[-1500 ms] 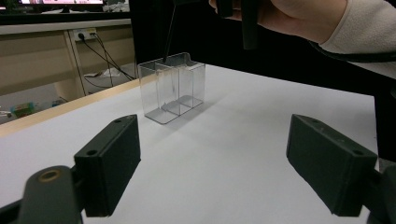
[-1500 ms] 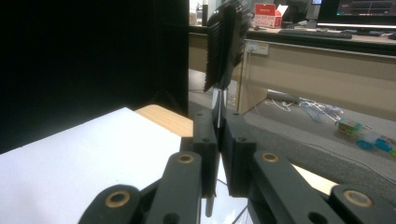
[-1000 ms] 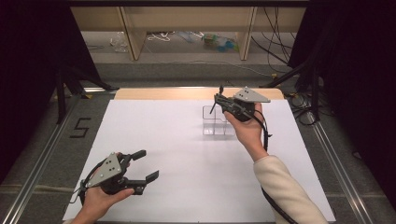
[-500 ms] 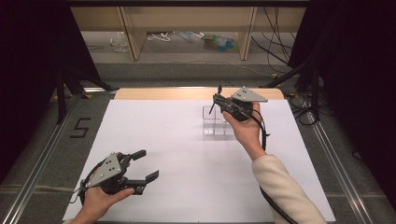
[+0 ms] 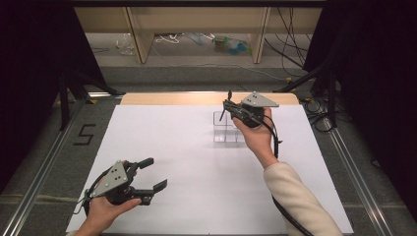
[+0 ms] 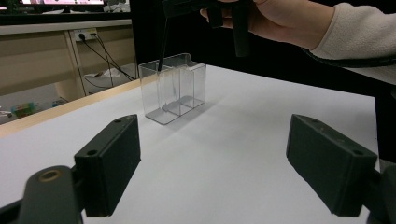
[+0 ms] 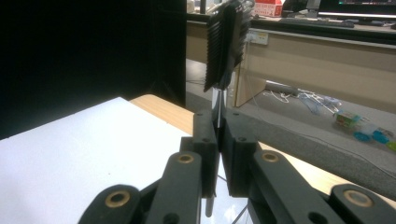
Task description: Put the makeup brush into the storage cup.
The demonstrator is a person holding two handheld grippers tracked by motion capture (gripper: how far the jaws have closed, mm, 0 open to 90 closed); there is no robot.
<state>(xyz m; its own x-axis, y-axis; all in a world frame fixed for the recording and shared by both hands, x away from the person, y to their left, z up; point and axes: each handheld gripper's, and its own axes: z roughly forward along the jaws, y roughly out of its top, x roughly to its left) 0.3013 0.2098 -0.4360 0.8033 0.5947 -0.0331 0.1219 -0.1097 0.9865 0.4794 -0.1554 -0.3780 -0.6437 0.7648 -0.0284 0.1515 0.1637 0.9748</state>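
Change since earlier: nothing of note; both hands and the clear box sit where they were a second ago, and neither set of jaws has shifted.

Table (image 5: 196,162): white sheet covering most of the high view, bare apart from one container (a wooden edge shows along its far side).

Right gripper (image 5: 230,107): upper right of centre in the high view, held above the container, jaws pressed together on a thin rod.

Left gripper (image 5: 153,173): lower left of the high view, resting low over the sheet, jaws spread wide with nothing between them.

Clear container (image 6: 172,86): a transparent box with two compartments, standing upright on the sheet; upper left of centre in the left gripper view, just beneath the right gripper.

Brush (image 7: 225,44): a slim tool with a dark ribbed head, pinched at its shaft; the head stands above the jaws in the right gripper view, while its lower end points into the container's nearer-left compartment in the left gripper view.

Step in hand: likely lowering the brush into a compartment.

Doing it well: keep the shaft upright, centre the tip over one opening, sink straight down, and release only once the tip rests on the bottom (a light box could tip if the rim is nudged).
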